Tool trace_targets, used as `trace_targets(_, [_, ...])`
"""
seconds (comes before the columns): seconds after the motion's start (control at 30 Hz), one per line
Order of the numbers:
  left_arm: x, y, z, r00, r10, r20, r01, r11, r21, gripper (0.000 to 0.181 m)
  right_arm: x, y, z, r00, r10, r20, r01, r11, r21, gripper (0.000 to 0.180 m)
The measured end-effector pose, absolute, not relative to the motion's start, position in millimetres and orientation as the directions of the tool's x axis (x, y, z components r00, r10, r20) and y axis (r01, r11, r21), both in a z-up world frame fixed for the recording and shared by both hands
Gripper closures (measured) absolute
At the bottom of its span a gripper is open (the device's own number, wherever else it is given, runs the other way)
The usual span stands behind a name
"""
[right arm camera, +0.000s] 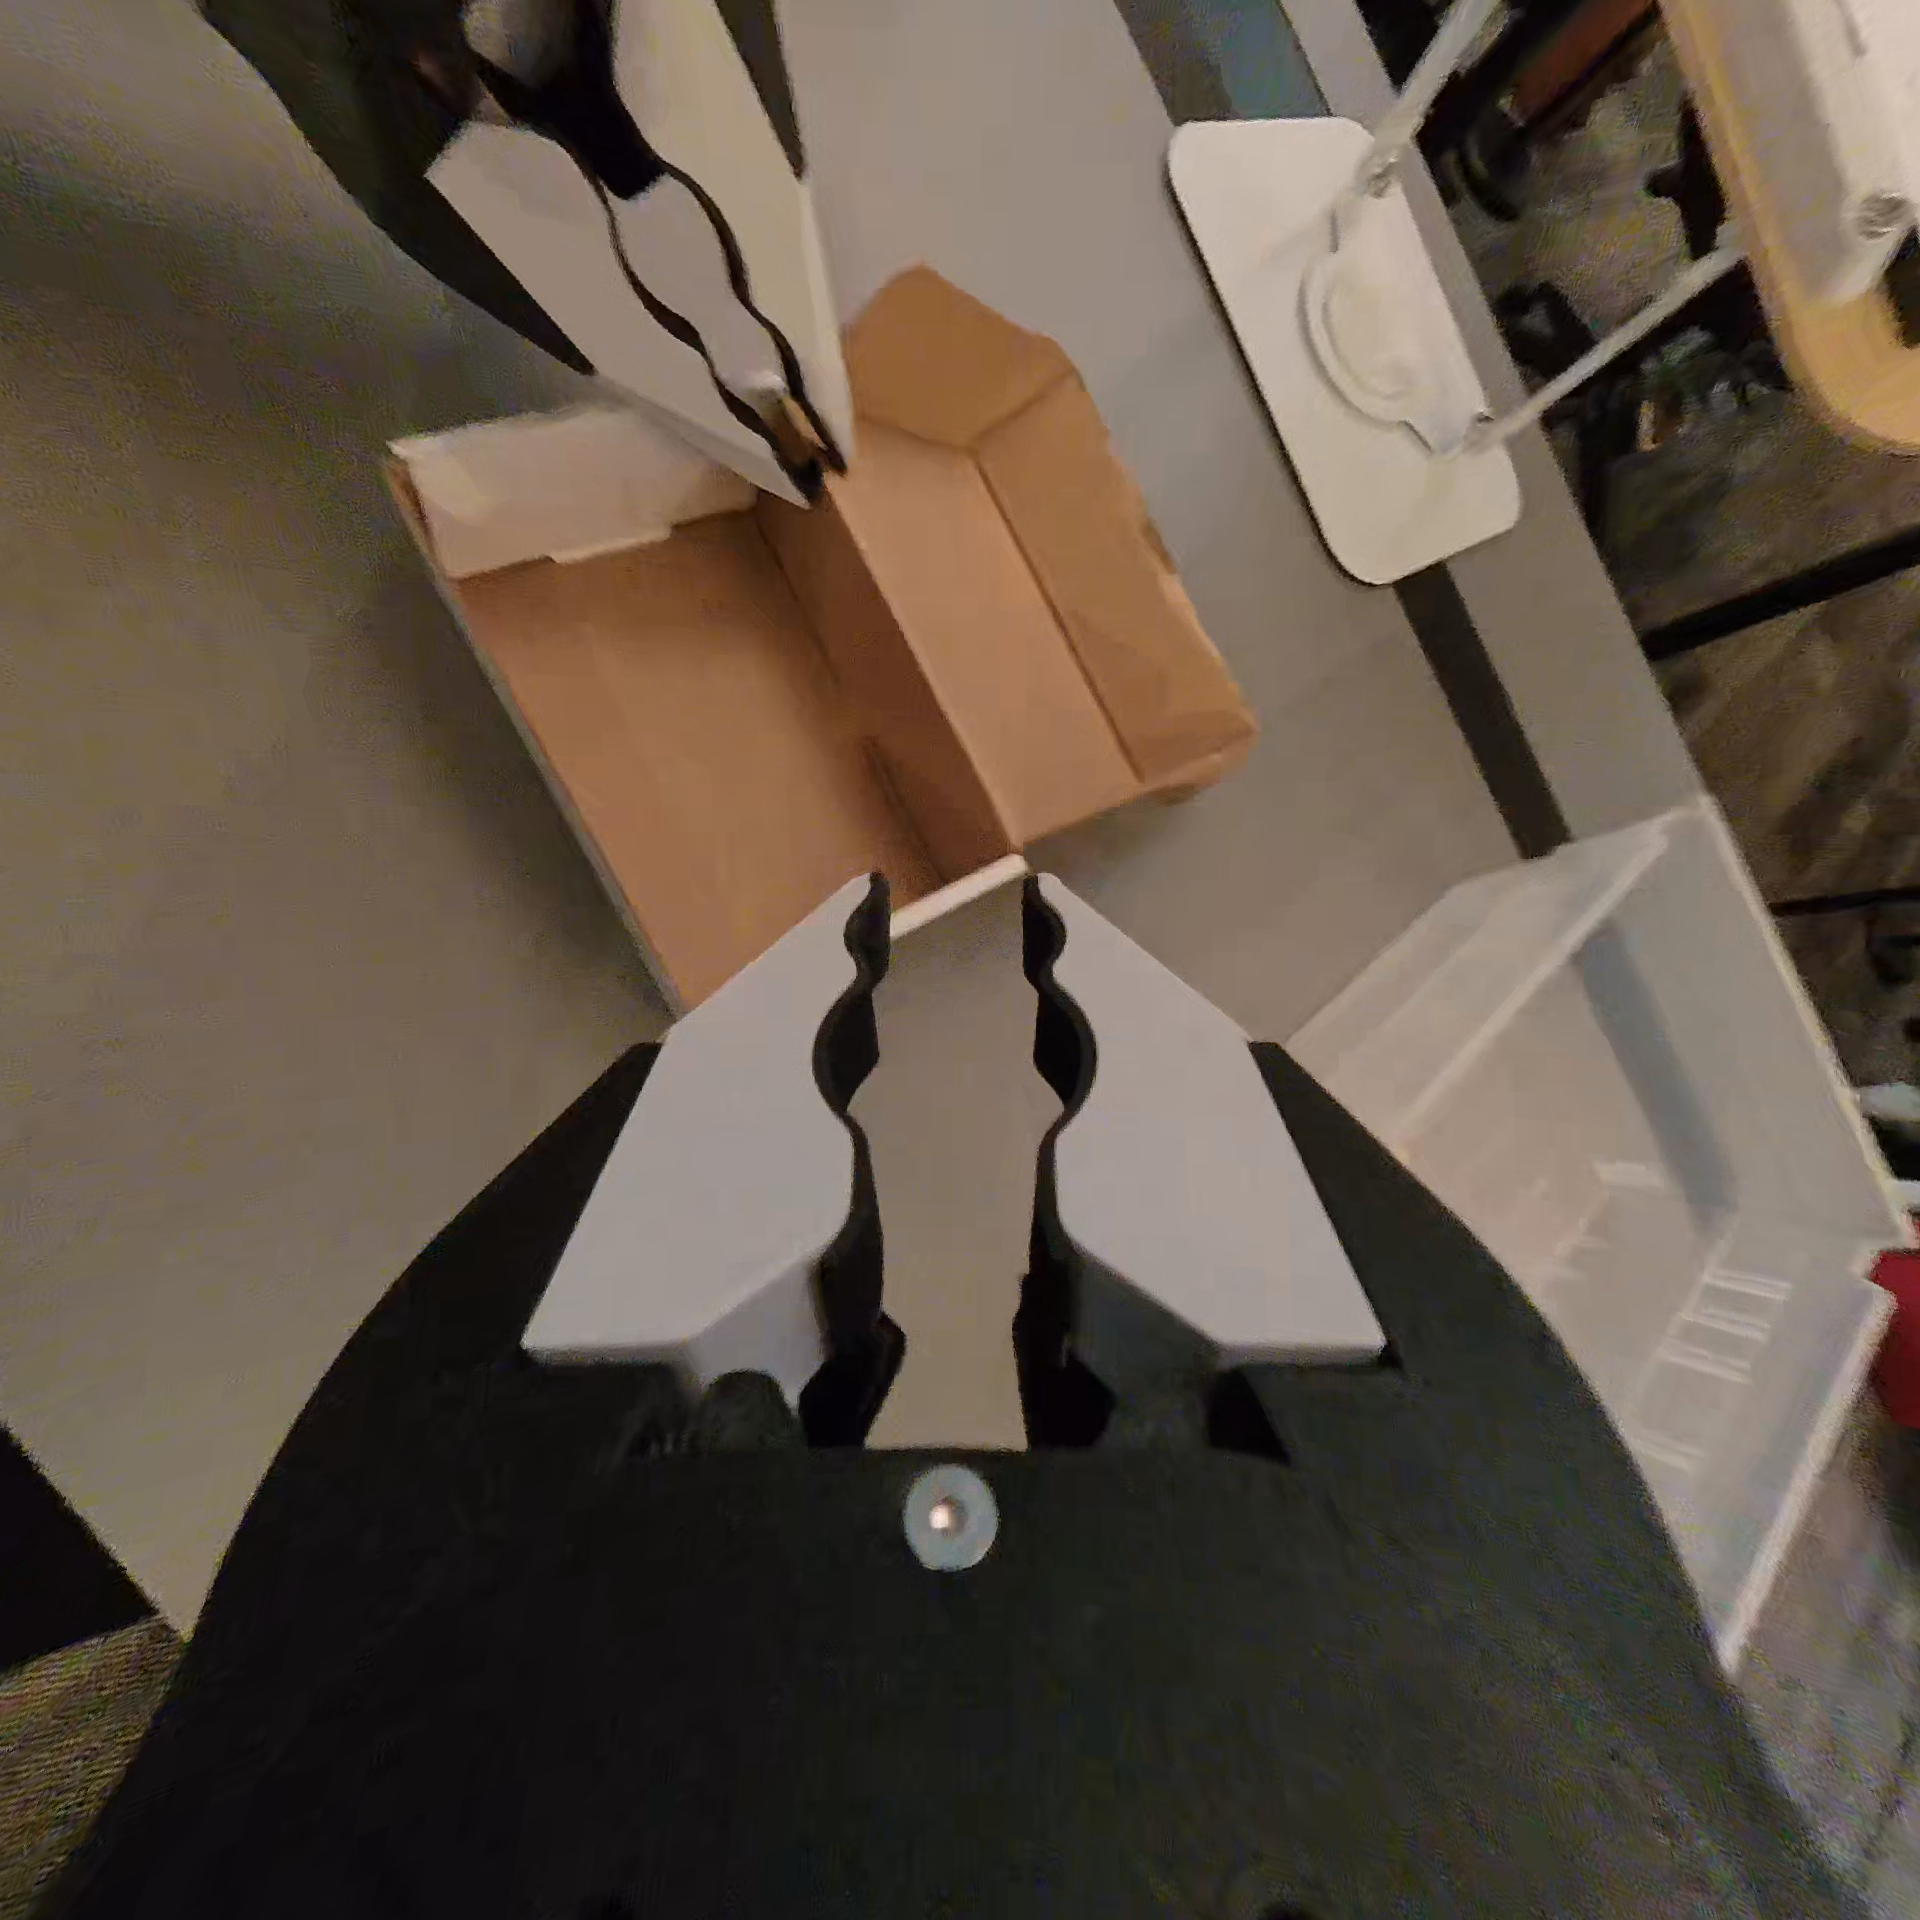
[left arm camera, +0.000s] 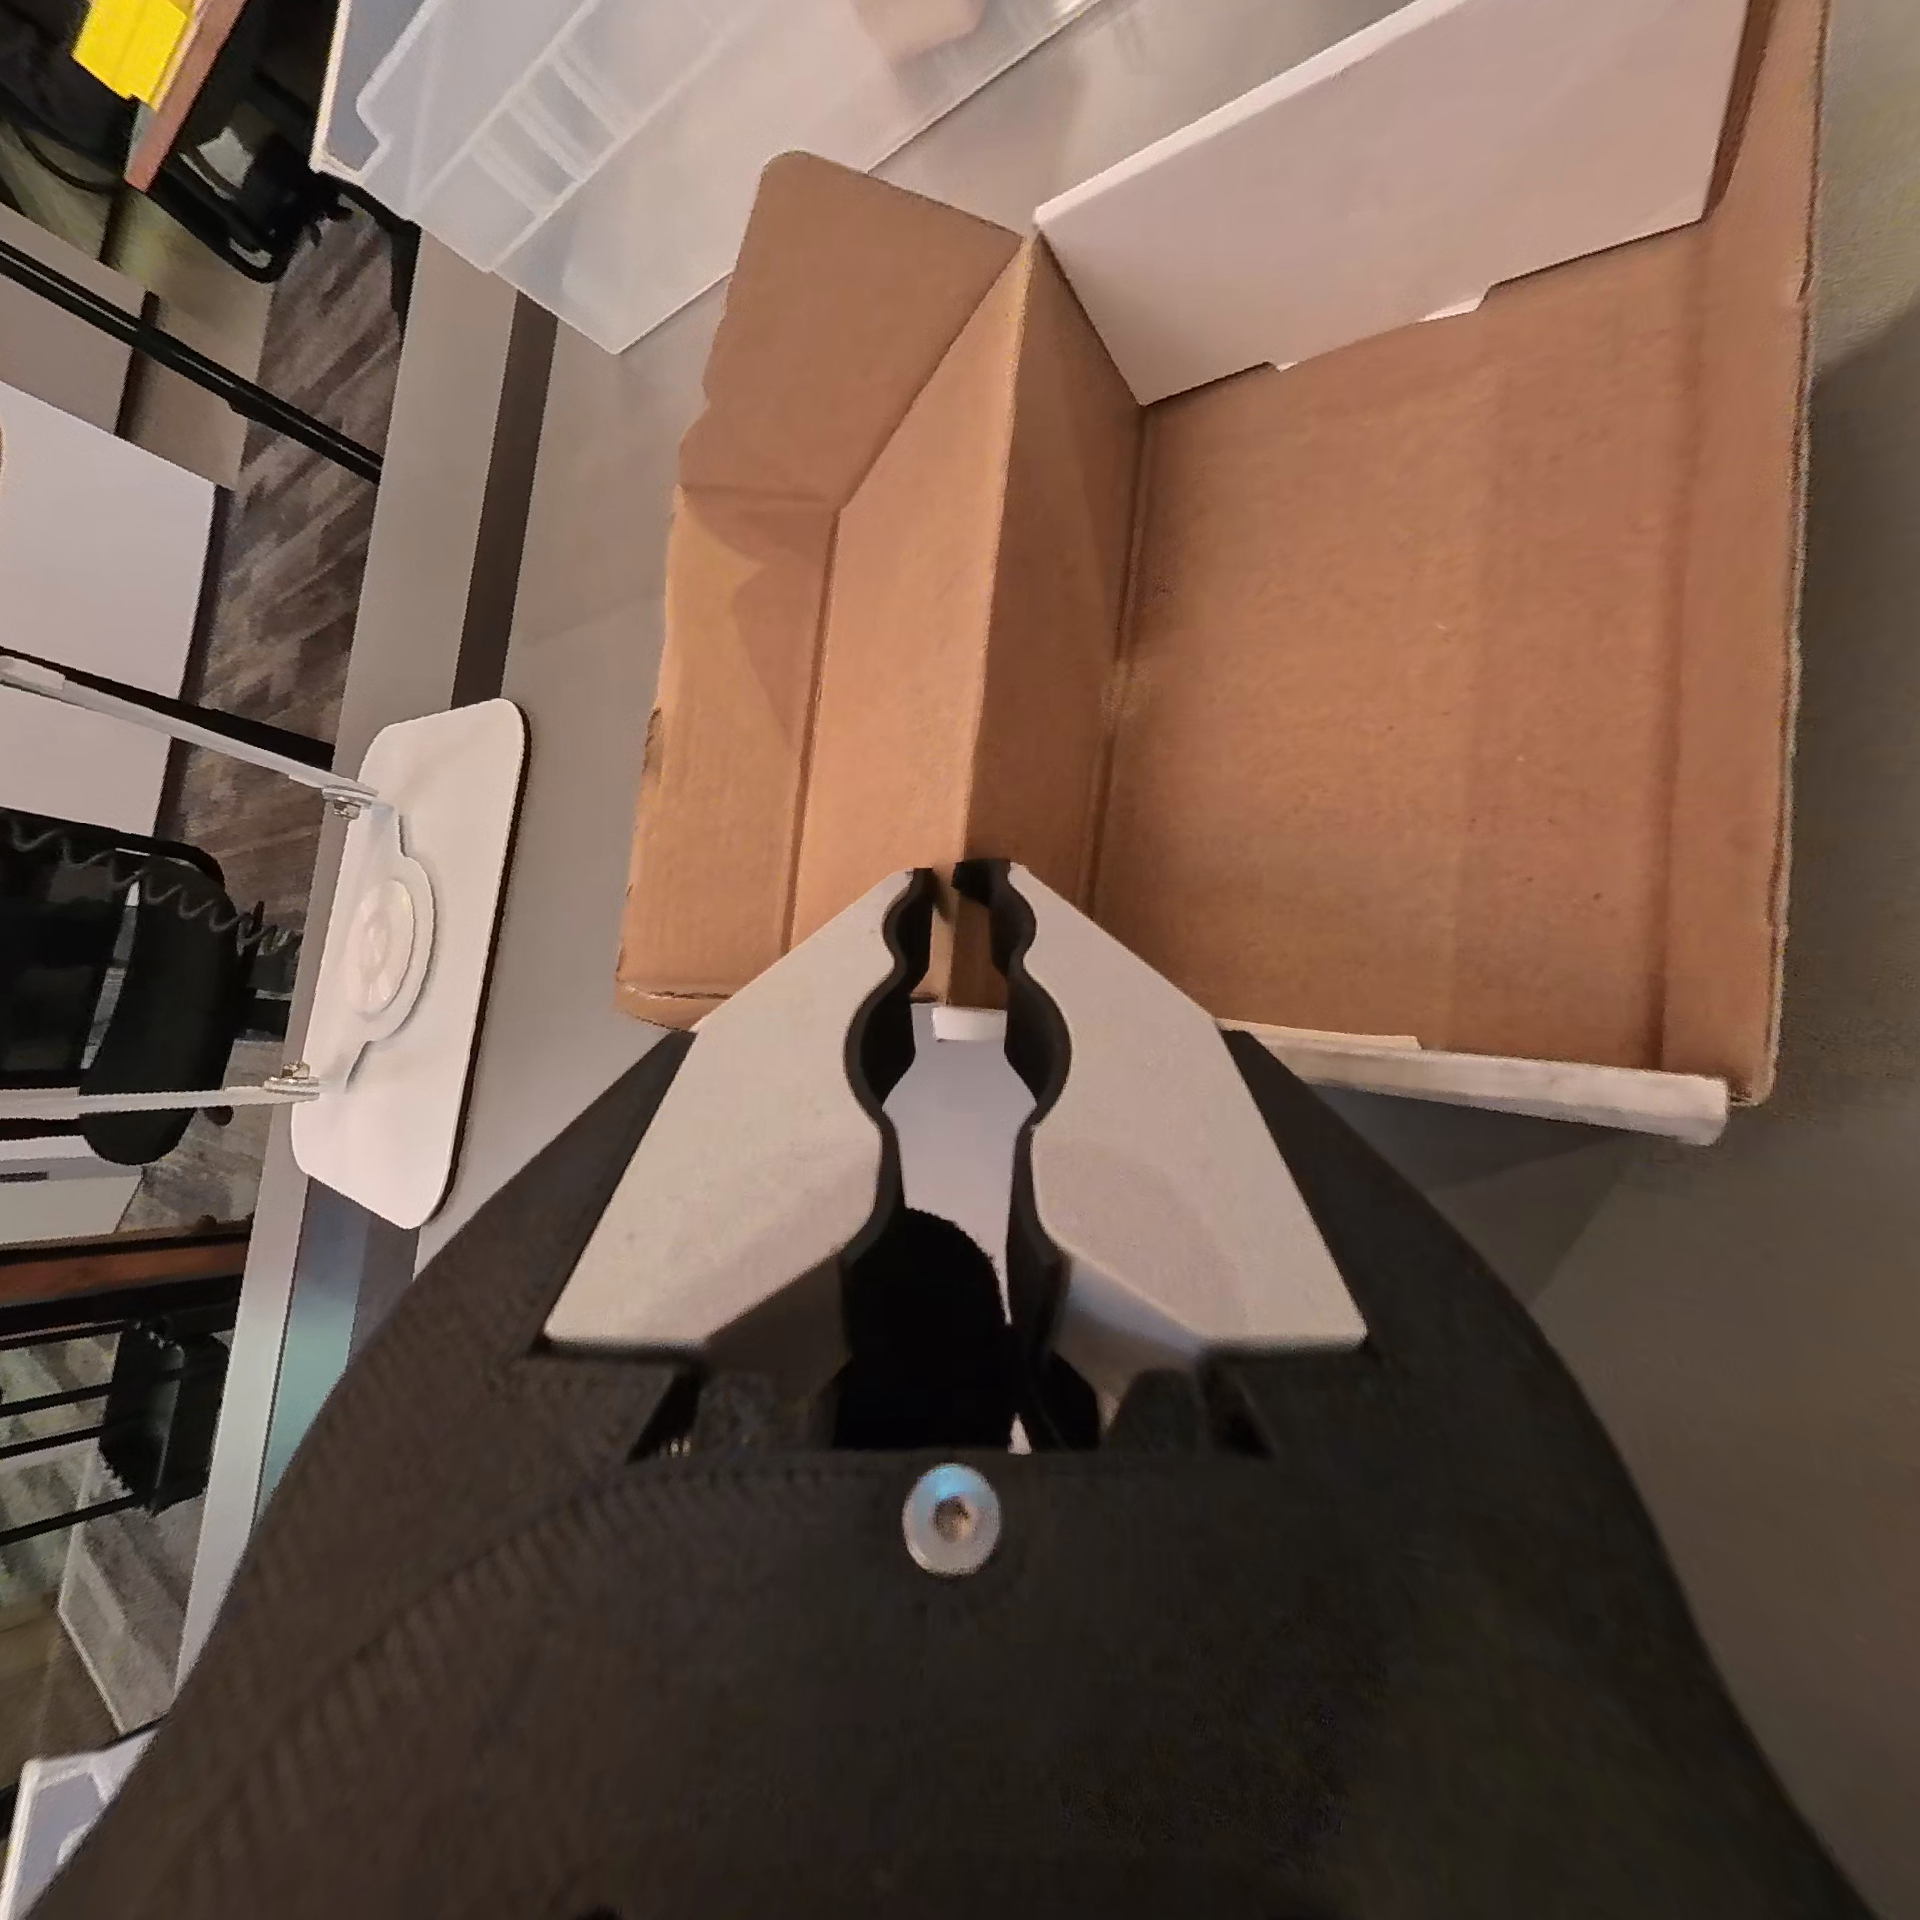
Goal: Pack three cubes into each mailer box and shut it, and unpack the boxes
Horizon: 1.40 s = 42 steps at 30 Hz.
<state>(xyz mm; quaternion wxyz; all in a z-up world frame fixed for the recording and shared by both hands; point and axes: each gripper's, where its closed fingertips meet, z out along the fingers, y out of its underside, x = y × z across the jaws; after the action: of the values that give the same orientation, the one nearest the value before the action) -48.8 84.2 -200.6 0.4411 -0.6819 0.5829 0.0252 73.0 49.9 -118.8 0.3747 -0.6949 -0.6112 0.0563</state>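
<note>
An open mailer box [left arm camera: 1455,675], white outside and brown inside, lies on the grey table; nothing is inside it. Its lid [left arm camera: 914,623] stands raised along the left side of the tray. My left gripper [left arm camera: 951,896] is shut on the near edge of that lid. In the right wrist view the box [right arm camera: 644,707] lies ahead, the lid [right arm camera: 1039,603] is on its right, and the left gripper [right arm camera: 805,452] pinches the lid's far edge. My right gripper [right arm camera: 954,899] is open and empty, hovering over the box's near white corner. No cubes are in view.
A clear plastic bin [left arm camera: 540,156] stands beyond the box, and it shows at the right in the right wrist view [right arm camera: 1558,1143]. A white stand base [left arm camera: 416,956] with clear arms sits near the table's edge [right arm camera: 1340,364]. Something red [right arm camera: 1896,1309] shows at the right edge.
</note>
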Motion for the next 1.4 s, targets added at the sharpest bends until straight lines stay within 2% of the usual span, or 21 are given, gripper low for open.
trace_targets(0.17, [-49,79,-201,0.326,-0.776,-0.54,-0.814,0.06,-0.578,0.171,56,43,-168,0.306,0.927,0.215,0.784,-0.117,-0.61,0.146])
trace_targets(0.3, [-49,79,-200,0.35,-0.768,-0.535,-0.8,0.052,-0.598,0.17,59,52,-202,0.345,0.914,0.214,0.803,-0.169,-0.572,0.157])
trace_targets(0.4, [-48,77,-198,0.353,-0.773,-0.527,-0.797,0.047,-0.602,0.168,56,48,-208,0.348,0.92,0.183,0.79,-0.182,-0.585,0.176])
trace_targets(0.5, [-48,80,-191,0.399,-0.761,-0.511,-0.771,0.024,-0.637,0.164,58,51,-210,0.361,0.913,0.192,0.789,-0.19,-0.584,0.18])
trace_targets(0.63, [-43,81,-161,0.51,-0.767,-0.391,-0.622,-0.014,-0.783,0.152,59,51,-211,0.358,0.917,0.175,0.794,-0.2,-0.574,0.18])
trace_targets(0.73, [-58,96,-126,0.666,-0.684,-0.298,-0.458,-0.059,-0.887,0.143,59,50,-212,0.346,0.922,0.176,0.806,-0.196,-0.559,0.18])
trace_targets(0.83, [-92,120,-123,0.821,-0.535,-0.2,-0.34,-0.176,-0.924,0.129,58,50,-212,0.343,0.922,0.178,0.808,-0.193,-0.556,0.18])
trace_targets(0.9, [-100,127,-133,0.865,-0.5,-0.04,-0.206,-0.281,-0.937,0.125,58,50,-212,0.341,0.921,0.191,0.813,-0.187,-0.552,0.18])
trace_targets(1.0, [-94,132,-159,0.838,-0.477,0.266,0.014,-0.468,-0.884,0.11,58,50,-212,0.342,0.923,0.18,0.81,-0.192,-0.554,0.18])
trace_targets(1.13, [-73,130,-171,0.714,-0.472,0.517,0.187,-0.583,-0.791,0.115,57,50,-212,0.342,0.922,0.18,0.807,-0.19,-0.559,0.18])
trace_targets(1.27, [-65,129,-172,0.609,-0.455,0.65,0.287,-0.638,-0.715,0.118,56,49,-212,0.338,0.925,0.176,0.808,-0.189,-0.559,0.18])
trace_targets(1.4, [-51,123,-179,0.558,-0.456,0.693,0.274,-0.687,-0.673,0.109,54,48,-213,0.326,0.929,0.177,0.813,-0.18,-0.554,0.18])
